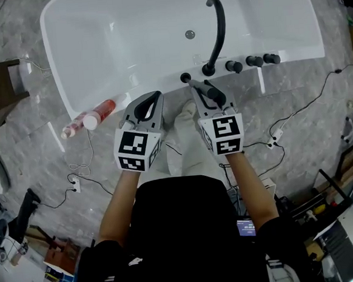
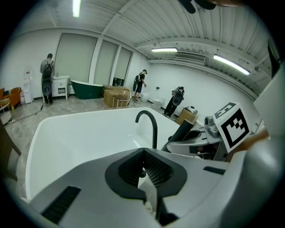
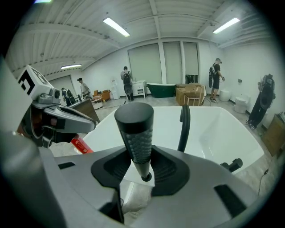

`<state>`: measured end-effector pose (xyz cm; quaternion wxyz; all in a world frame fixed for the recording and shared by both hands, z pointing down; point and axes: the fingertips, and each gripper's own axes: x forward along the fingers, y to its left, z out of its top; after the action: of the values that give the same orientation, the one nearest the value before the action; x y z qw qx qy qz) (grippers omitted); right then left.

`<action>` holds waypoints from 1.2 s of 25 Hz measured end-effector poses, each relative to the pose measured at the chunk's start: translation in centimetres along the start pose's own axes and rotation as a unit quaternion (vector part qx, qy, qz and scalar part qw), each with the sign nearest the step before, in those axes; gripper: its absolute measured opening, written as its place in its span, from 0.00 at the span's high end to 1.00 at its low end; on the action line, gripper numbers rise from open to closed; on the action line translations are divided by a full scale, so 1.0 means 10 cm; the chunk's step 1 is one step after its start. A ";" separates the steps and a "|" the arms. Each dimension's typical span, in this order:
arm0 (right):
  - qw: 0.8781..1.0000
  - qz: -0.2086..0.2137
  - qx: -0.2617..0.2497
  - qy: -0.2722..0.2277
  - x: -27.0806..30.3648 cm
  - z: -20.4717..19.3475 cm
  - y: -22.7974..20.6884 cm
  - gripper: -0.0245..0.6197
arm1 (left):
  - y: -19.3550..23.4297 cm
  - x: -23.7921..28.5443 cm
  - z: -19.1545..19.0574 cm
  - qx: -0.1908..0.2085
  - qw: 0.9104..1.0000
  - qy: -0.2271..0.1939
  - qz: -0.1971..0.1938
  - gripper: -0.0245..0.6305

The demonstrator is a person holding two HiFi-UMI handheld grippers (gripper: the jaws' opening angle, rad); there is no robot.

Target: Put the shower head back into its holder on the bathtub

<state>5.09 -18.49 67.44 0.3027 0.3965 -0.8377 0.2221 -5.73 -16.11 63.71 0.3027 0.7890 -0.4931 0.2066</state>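
Fig.: approach to tub rim, head view w/ both gripper views. Your right gripper (image 1: 197,90) pinches the shower head (image 3: 134,129), a black wand, at its slim lower shaft; the pads press on both sides and the thicker capped end stands up beyond the jaws. Your left gripper (image 1: 155,96) is pressed together w/ nothing in it, just beside the right one. Both hang over the near rim of the bathtub (image 1: 297,52), close to the small black holder (image 1: 185,77) left of the faucet (image 1: 218,30) and knobs (image 1: 253,60). Handling, as judged: the wand is rigid and prob. light, but its smooth round body can twist or slip betw. the pads, so keep your hold low on the shaft, where the dotted face gives some bite. No hose can be made out. It should seat only if you bring it near-upright over the holder. A red bottle (image 1: 92,118) lies on the floor by the tub, well apart.
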 end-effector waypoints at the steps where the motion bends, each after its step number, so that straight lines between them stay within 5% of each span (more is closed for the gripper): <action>1: 1.000 0.000 -0.001 0.002 0.03 -0.04 -0.01 0.75 | 0.00 0.02 -0.05 -0.001 1.000 0.003 0.001 0.94; 30: 0.997 0.008 -0.029 0.077 1.04 -0.87 0.01 0.75 | 0.43 0.34 -0.68 -0.044 0.998 0.036 0.034 0.94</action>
<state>2.68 -18.62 80.73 0.3763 0.3627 -0.8210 0.2299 -8.33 -15.05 71.98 0.3477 0.7498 -0.5169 0.2229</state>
